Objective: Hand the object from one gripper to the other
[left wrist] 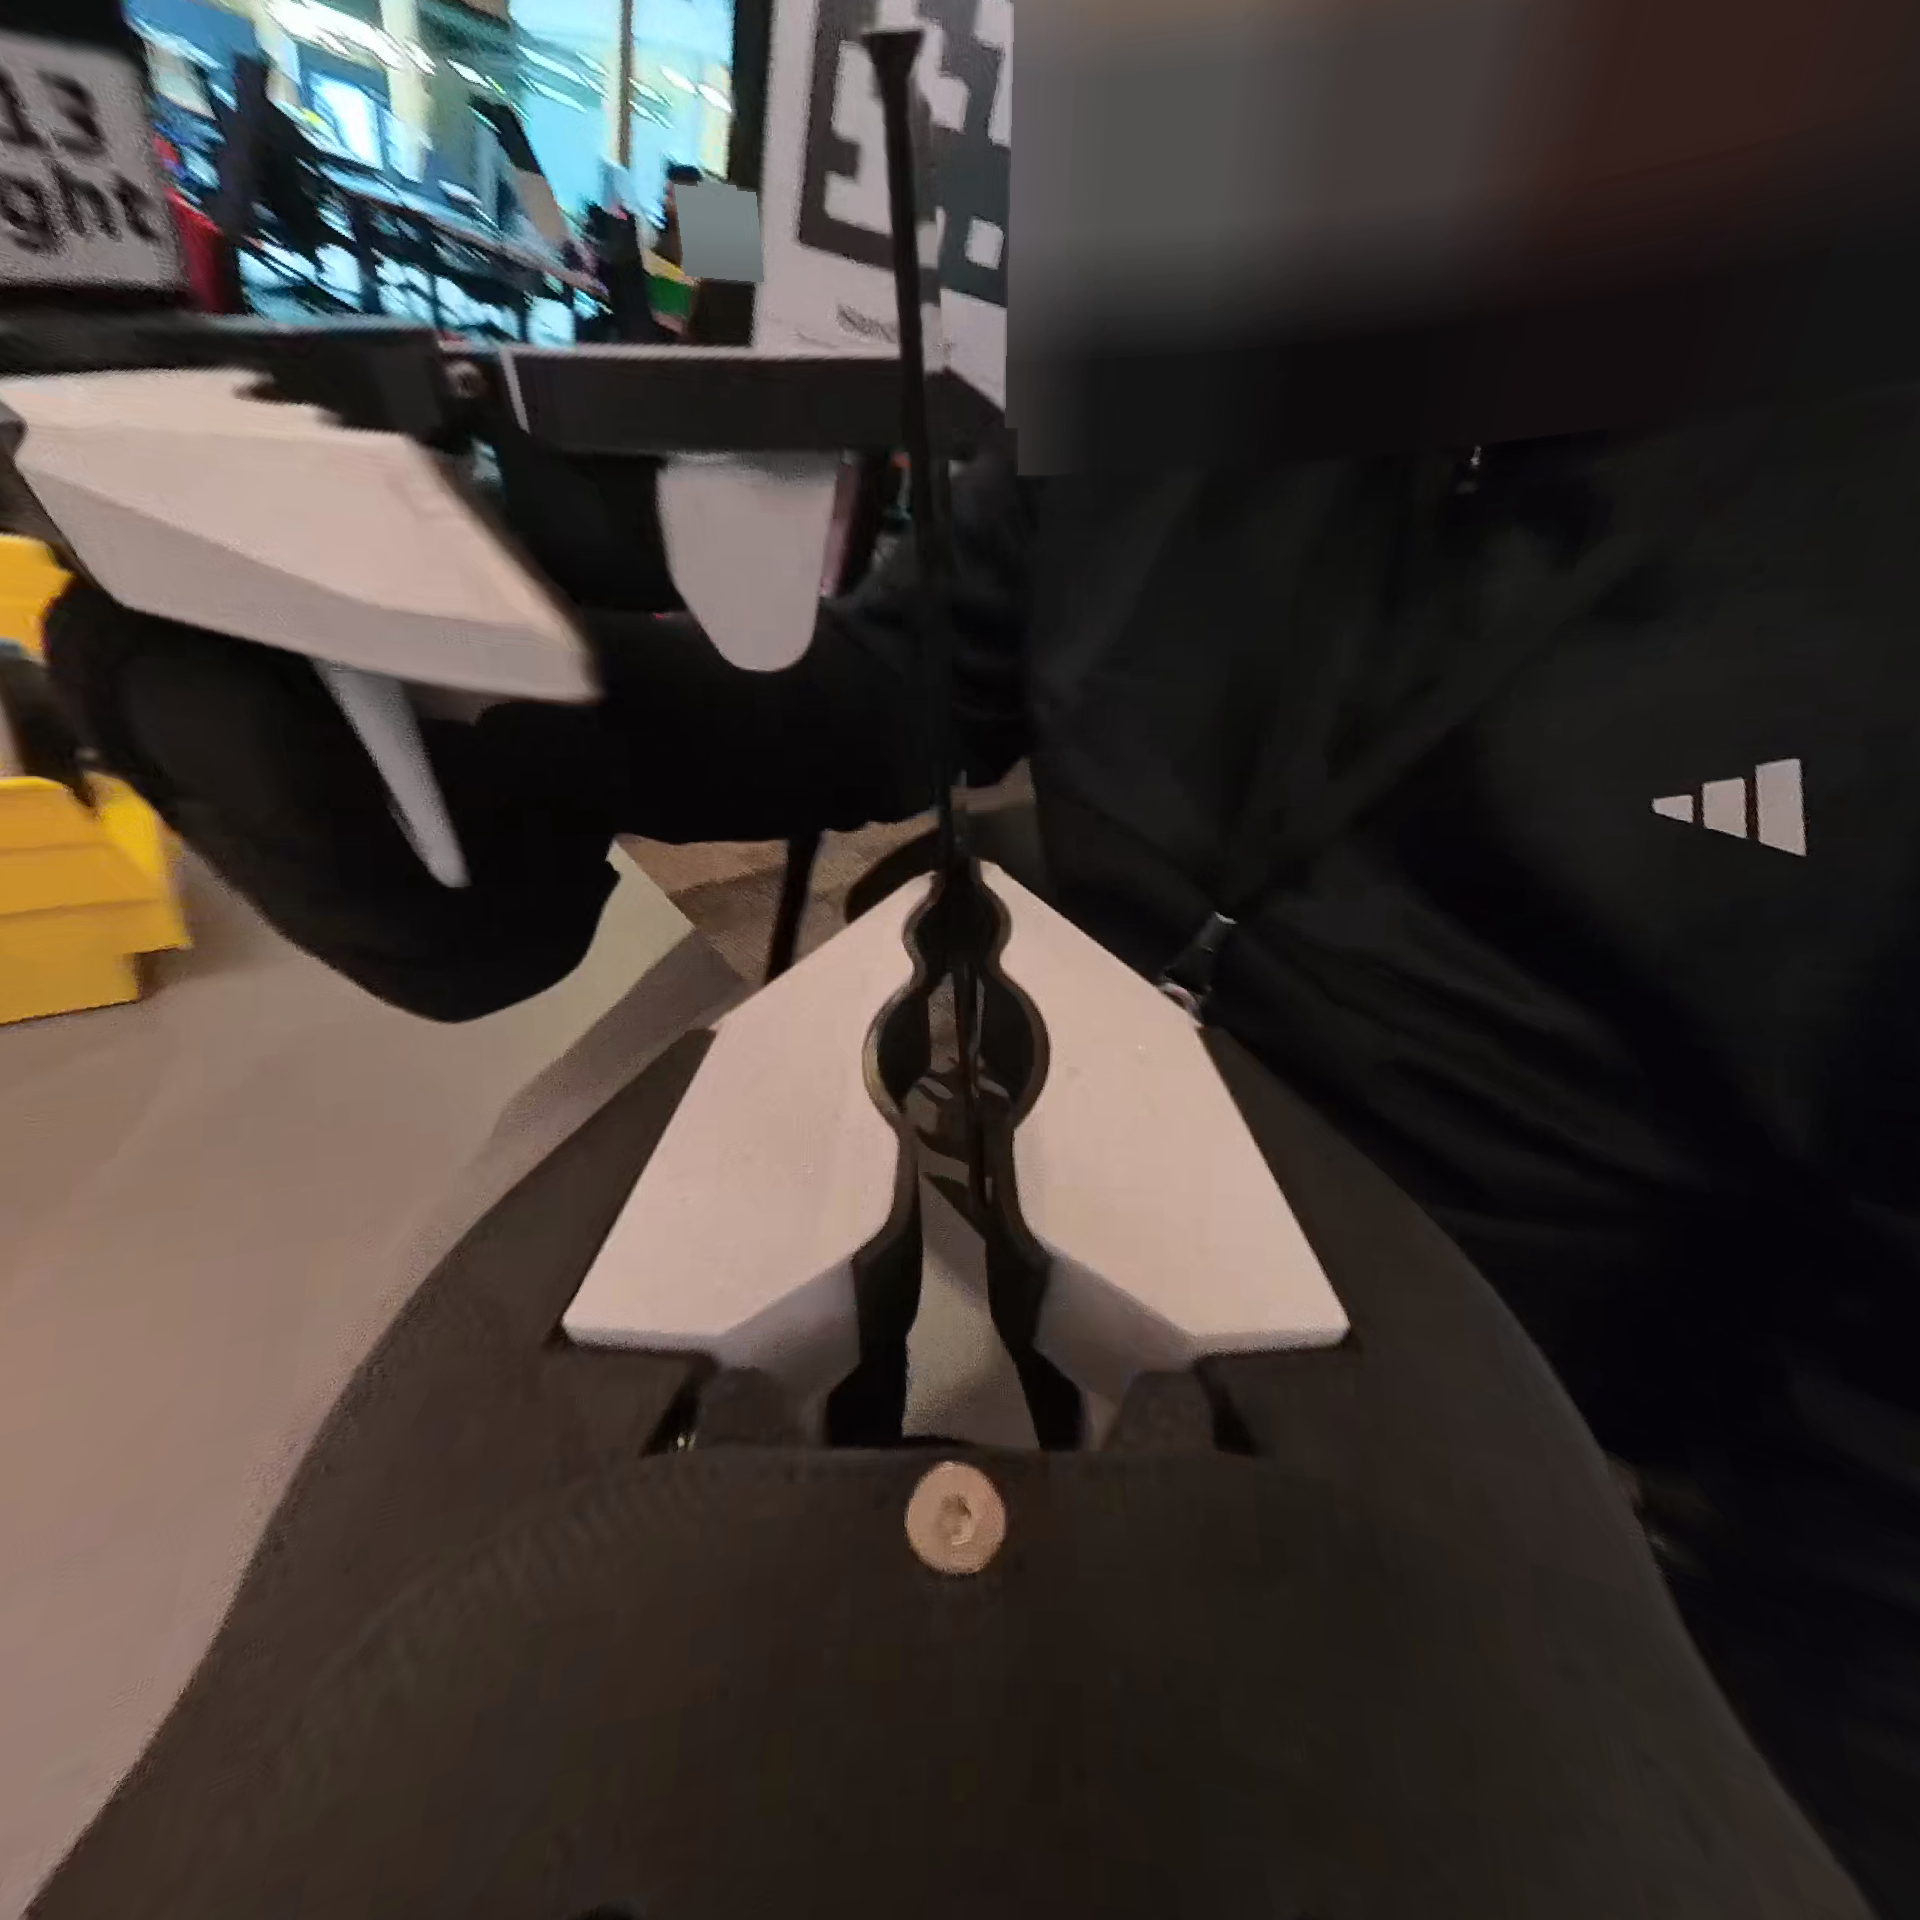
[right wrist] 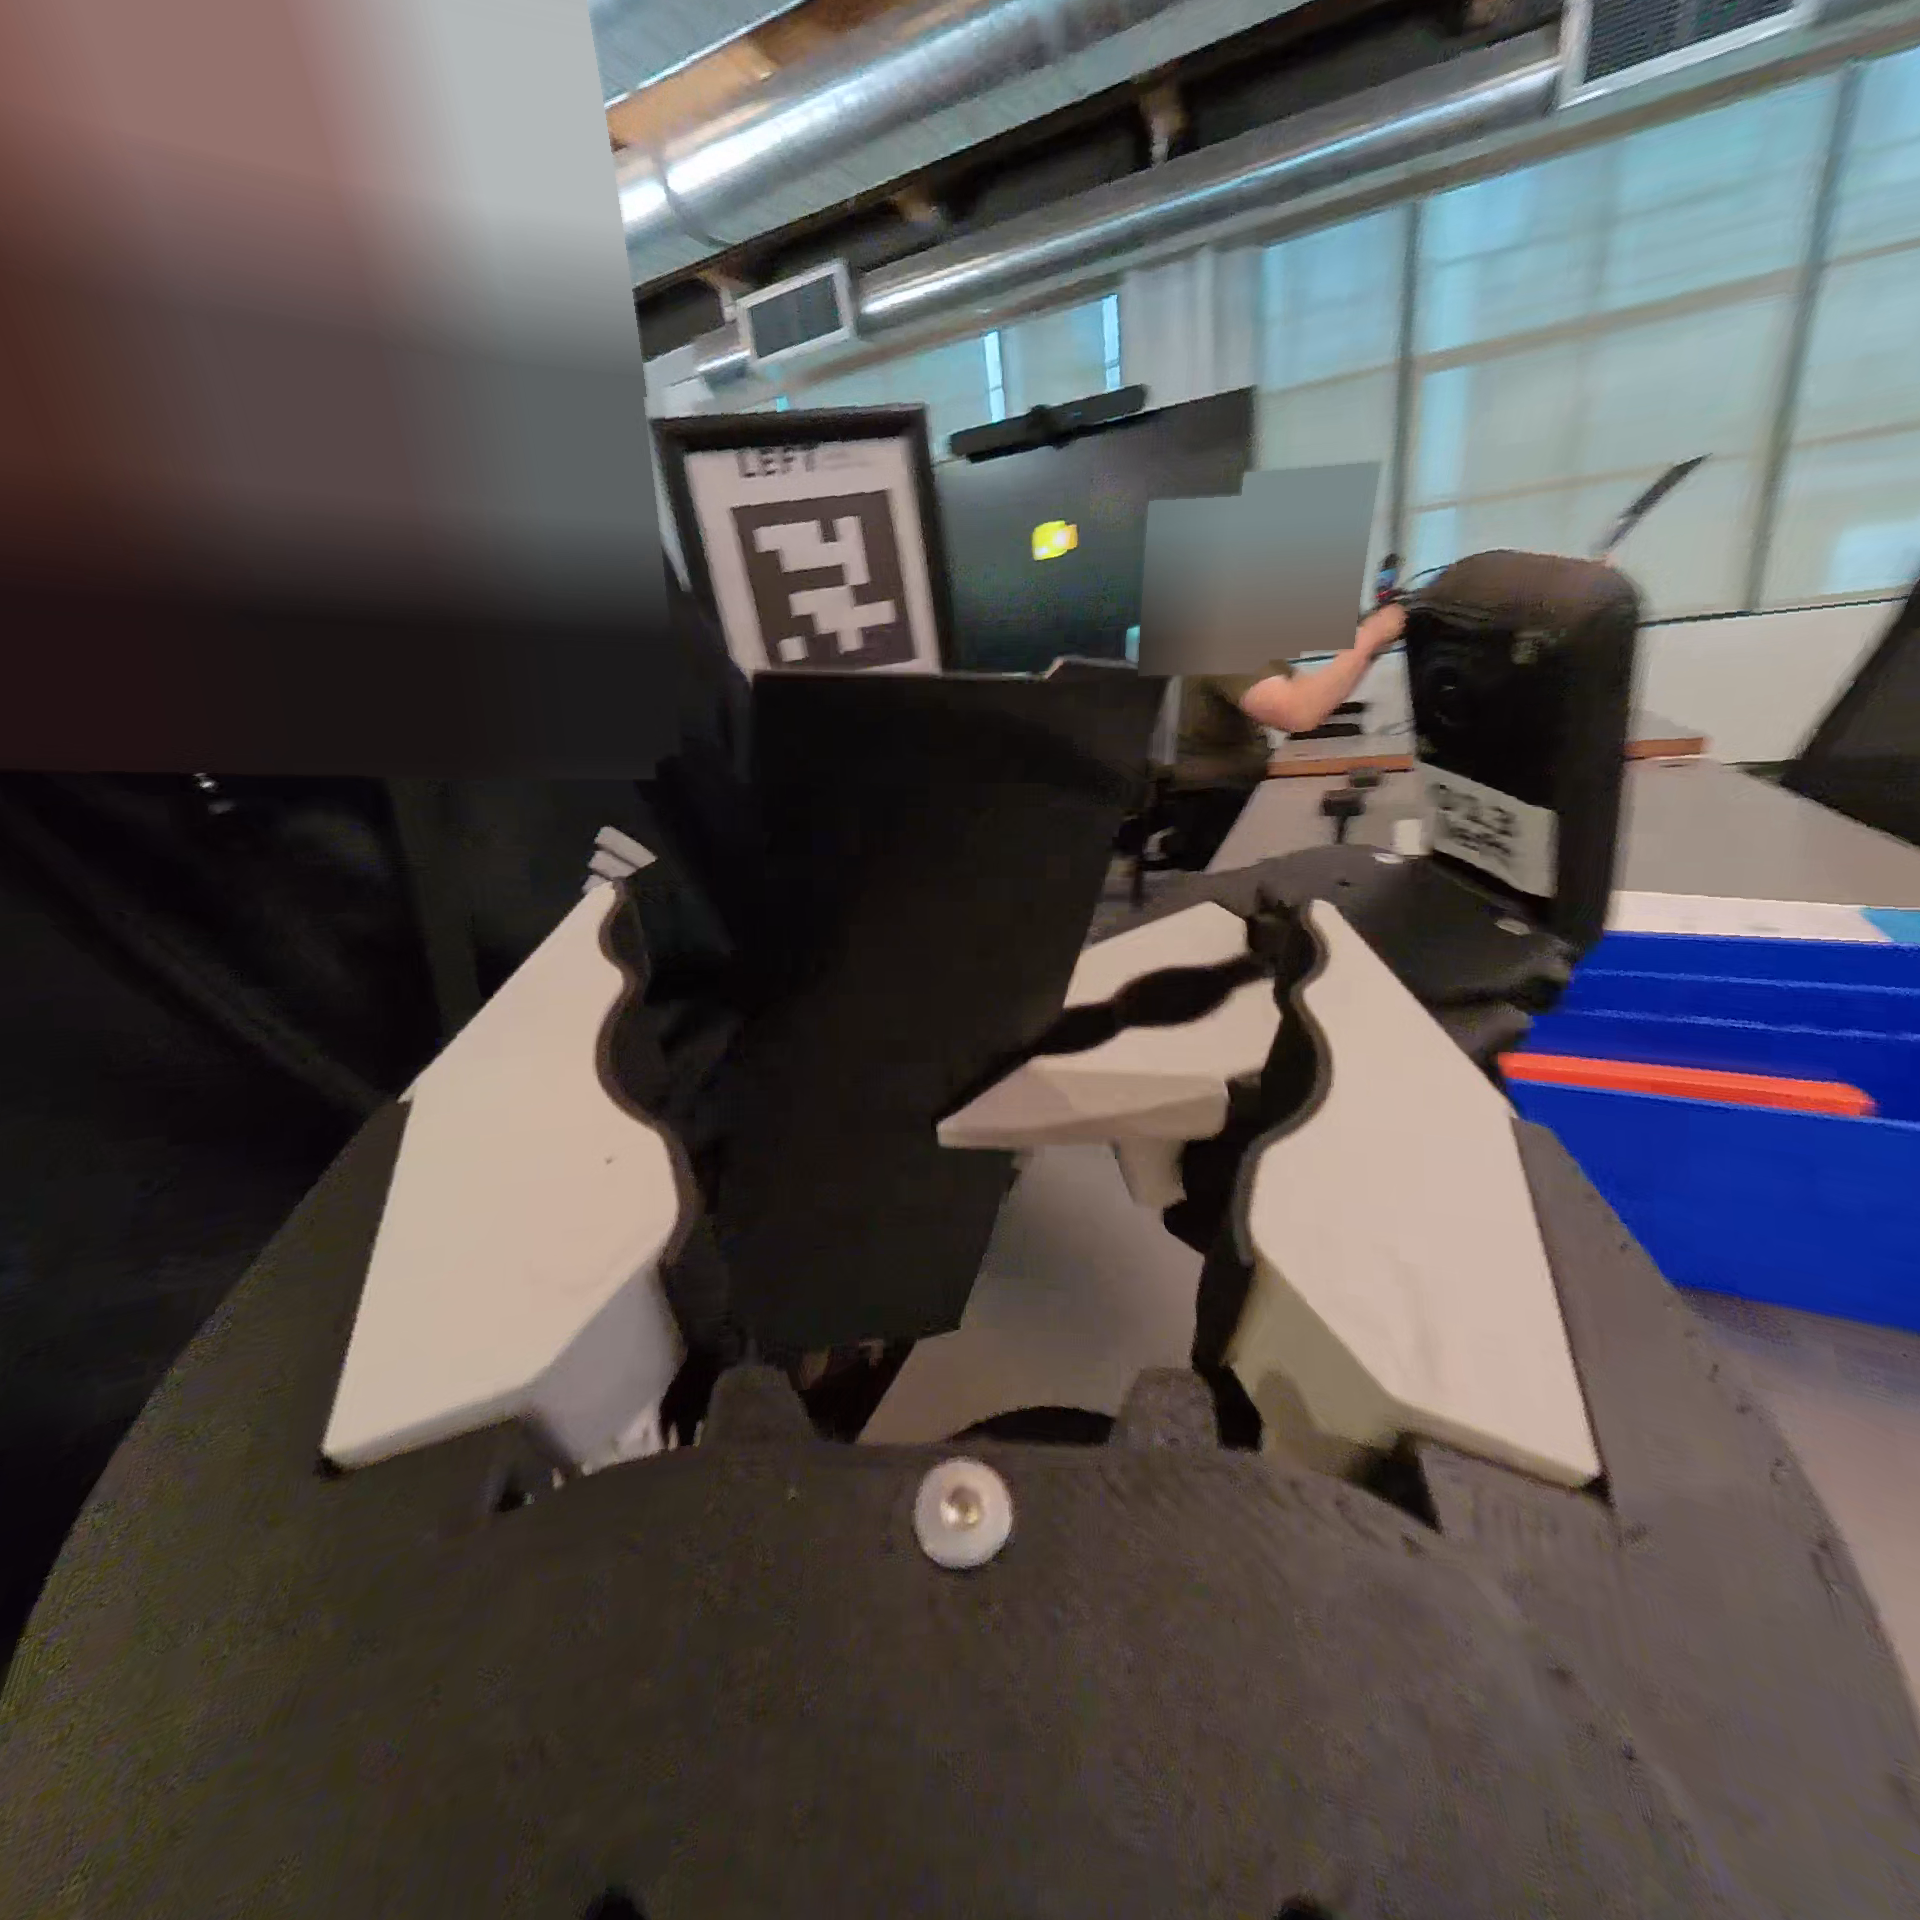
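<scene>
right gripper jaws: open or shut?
Open. In the right wrist view, the right gripper shows a wide gap between its fingers, with the left gripper between them.

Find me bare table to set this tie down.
Bare grey table lies between the yellow bin and the left gripper holding the tie. A narrow strip runs before the blue bins; there it is crowded.

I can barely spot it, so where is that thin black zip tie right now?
In the left wrist view the black zip tie stands upright, pinched at its lower end by the shut left gripper, with the open right gripper just beside it.
</scene>
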{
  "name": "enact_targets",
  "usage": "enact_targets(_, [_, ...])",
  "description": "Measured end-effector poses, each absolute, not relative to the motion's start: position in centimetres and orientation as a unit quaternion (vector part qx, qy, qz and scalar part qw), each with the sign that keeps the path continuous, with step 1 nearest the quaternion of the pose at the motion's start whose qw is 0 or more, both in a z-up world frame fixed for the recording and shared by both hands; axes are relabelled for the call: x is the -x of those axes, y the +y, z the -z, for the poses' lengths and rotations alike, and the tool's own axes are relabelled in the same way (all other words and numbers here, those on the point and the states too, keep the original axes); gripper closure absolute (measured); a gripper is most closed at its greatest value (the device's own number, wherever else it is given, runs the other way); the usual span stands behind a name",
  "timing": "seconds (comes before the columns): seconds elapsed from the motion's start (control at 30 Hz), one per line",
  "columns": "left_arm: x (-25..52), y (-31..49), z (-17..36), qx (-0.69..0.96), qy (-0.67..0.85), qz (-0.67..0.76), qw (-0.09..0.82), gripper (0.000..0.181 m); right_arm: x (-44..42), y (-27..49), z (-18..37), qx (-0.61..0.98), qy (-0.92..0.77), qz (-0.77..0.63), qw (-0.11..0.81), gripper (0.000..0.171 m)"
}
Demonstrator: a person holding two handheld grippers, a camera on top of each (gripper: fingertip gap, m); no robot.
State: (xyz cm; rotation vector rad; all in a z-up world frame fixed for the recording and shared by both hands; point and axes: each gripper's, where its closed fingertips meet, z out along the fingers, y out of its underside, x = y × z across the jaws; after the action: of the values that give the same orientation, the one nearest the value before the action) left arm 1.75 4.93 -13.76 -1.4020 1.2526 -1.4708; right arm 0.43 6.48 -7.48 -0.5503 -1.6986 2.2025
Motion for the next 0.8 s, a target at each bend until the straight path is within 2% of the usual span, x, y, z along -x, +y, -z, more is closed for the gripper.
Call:
enact_targets(0.1, [-2.6,4.3,14.8,0.547,0.508,0.578,0.329,0.181,-0.9,4.0,7.8,0.154,-0.612,-0.768,0.109,0.048])
enact_targets(0.17, [-2.9,4.0,15.3,0.548,0.516,0.581,0.31,0.181,-1.1,3.0,8.1,0.143,-0.623,-0.764,0.091,0.052])
enact_targets(0.27, [-3.1,3.7,15.7,0.546,0.522,0.584,0.297,0.181,-2.2,2.1,8.5,0.107,-0.636,-0.761,0.077,0.083])
enact_targets(0.57, [-3.0,4.7,15.4,0.554,0.499,0.588,0.313,0.181,-2.1,2.3,8.1,0.104,-0.634,-0.758,0.112,0.084])
enact_targets(0.6, [-3.0,5.1,15.4,0.561,0.494,0.581,0.321,0.179,-2.1,2.4,8.0,0.106,-0.633,-0.758,0.118,0.084])
enact_targets(0.67, [-2.8,6.5,15.4,0.583,0.476,0.558,0.349,0.159,-2.0,3.1,7.8,0.115,-0.626,-0.76,0.13,0.084])
enact_targets(0.73, [-2.3,7.7,15.4,0.603,0.458,0.537,0.372,0.153,-1.6,3.9,7.5,0.127,-0.619,-0.76,0.152,0.084])
enact_targets(0.8, [-1.7,9.2,14.8,0.619,0.427,0.515,0.411,0.136,-1.2,5.0,7.1,0.142,-0.608,-0.761,0.178,0.084])
